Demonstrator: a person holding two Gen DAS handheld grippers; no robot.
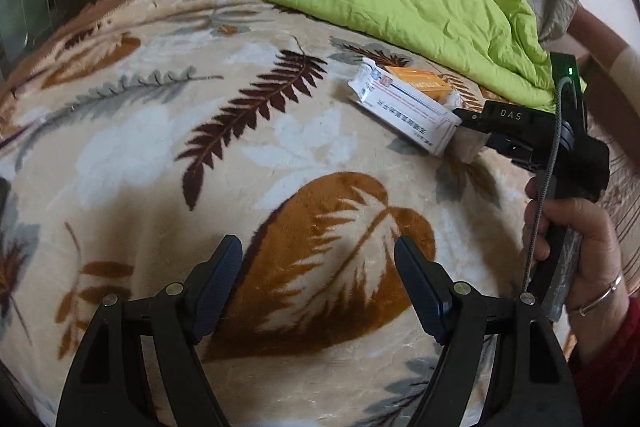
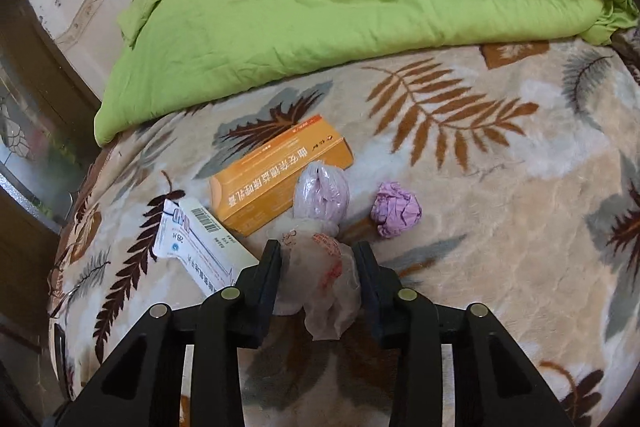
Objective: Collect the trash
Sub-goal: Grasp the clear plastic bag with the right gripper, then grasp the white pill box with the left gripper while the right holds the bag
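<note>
Right claw (image 2: 316,267) sat narrowed around a crumpled translucent wrapper (image 2: 324,283) on the bed blanket (image 2: 500,227), pads flanking it, contact uncertain; purple wad (image 2: 395,209) just ahead-right, orange box (image 2: 280,175) ahead-left; left claw (image 1: 318,267) wide, empty, farther off.
</note>
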